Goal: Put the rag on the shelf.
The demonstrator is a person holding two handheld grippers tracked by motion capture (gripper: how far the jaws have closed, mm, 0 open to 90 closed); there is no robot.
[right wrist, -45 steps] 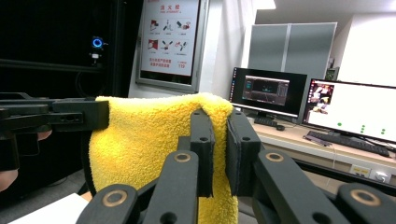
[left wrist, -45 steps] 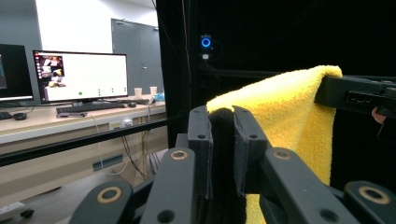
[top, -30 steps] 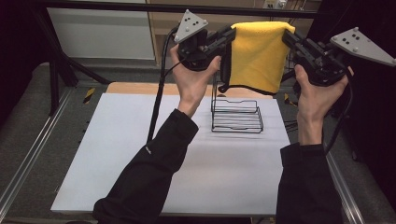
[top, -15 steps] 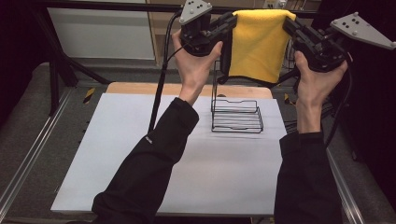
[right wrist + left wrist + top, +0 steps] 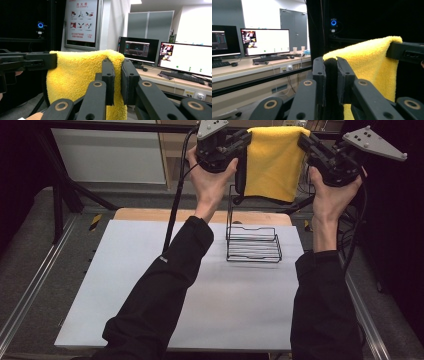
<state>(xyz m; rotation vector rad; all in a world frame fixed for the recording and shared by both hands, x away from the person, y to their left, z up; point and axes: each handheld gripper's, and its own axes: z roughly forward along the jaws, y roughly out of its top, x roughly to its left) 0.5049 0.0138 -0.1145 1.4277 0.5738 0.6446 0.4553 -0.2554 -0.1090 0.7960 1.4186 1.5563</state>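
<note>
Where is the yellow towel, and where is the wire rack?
yellow towel (image 5: 272, 165), high view, middle of the hanging cloth
wire rack (image 5: 252, 251), high view, its low basket part on the table

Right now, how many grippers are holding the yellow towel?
2: the left gripper pinches the yellow towel at its upper left corner, the right gripper at its upper right corner.

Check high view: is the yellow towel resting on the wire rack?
No, the yellow towel hangs between both claws above the wire rack.
</note>
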